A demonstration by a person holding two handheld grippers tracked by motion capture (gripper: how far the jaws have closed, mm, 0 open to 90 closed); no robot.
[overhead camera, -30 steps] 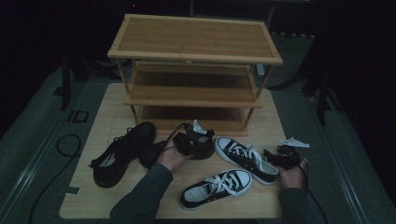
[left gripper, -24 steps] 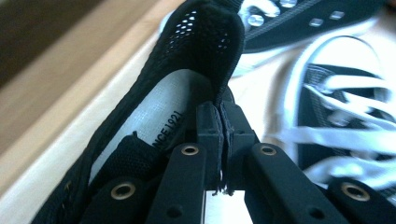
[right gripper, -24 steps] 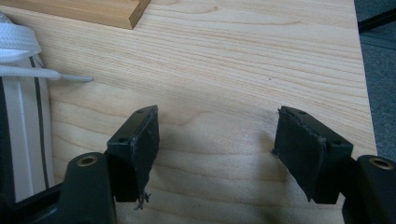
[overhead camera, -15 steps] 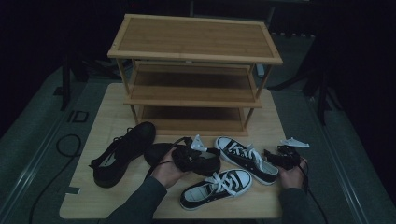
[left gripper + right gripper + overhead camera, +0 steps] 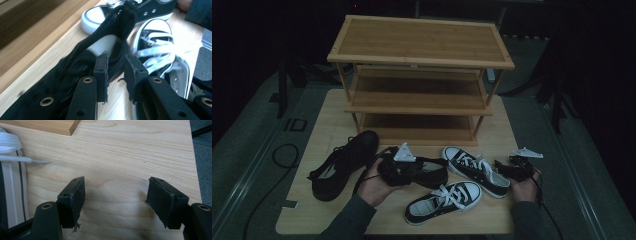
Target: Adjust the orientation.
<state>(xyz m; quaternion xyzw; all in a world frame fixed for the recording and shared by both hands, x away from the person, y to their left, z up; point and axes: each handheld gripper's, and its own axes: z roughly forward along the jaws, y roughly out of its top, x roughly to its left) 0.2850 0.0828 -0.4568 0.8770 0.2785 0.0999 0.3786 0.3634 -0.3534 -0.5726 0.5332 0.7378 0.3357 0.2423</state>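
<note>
A black shoe [image 5: 429,172] lies on its sole on the wooden table [image 5: 327,125] in front of the three-tier wooden rack [image 5: 419,40]. My left gripper [image 5: 404,170] sits at its heel end. In the left gripper view the black shoe [image 5: 75,67] lies just past the left pad, and my left gripper [image 5: 116,75] has just been opening, with only table and the shoe's edge showing in the narrow gap. My right gripper [image 5: 504,167] rests near the right edge. In its own view my right gripper [image 5: 116,200] stands wide open over bare wood.
A second black shoe [image 5: 342,167] lies at the left. Two black-and-white sneakers [image 5: 474,170] [image 5: 444,200] lie between my hands; one sneaker [image 5: 10,170] borders the right gripper's left jaw. The rack's foot [image 5: 50,126] is just ahead of it.
My left hand drew back from the rack toward the table's front with the black shoe, set it down, and its jaws parted off it. The right hand stayed put.
</note>
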